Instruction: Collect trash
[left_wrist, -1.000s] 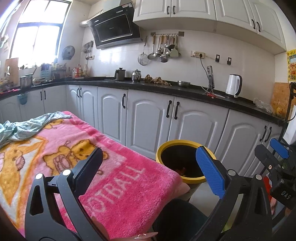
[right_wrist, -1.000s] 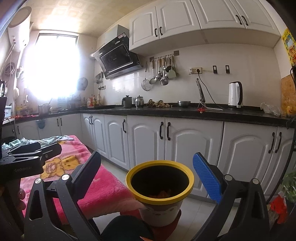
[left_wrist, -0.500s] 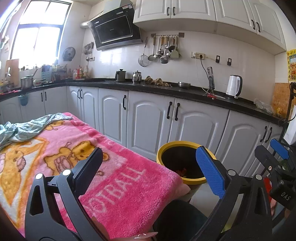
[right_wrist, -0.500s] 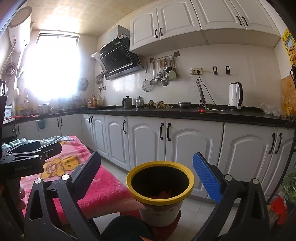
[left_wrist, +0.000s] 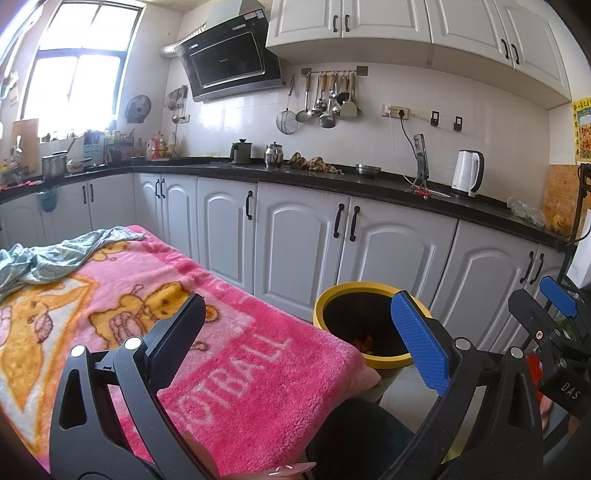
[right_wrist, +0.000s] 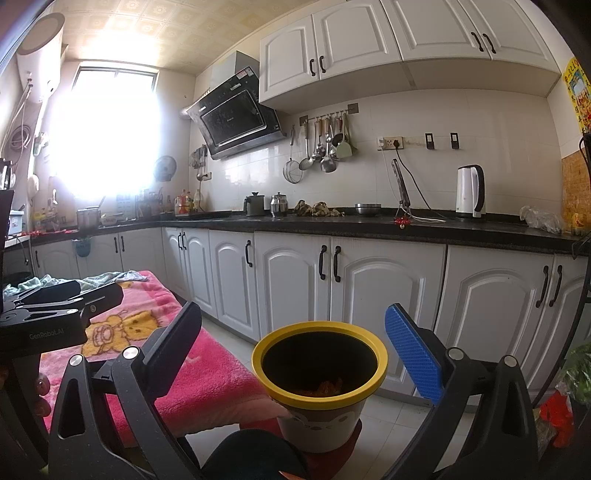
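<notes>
Beside the yellow-rimmed bin (right_wrist: 319, 373), both grippers' jaws stay spread, empty, barely moved

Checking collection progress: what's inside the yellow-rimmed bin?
The yellow-rimmed bin has a dark interior with some orange scraps at the bottom. The near wall hides the rest of the floor, so the total amount is unclear.
</notes>
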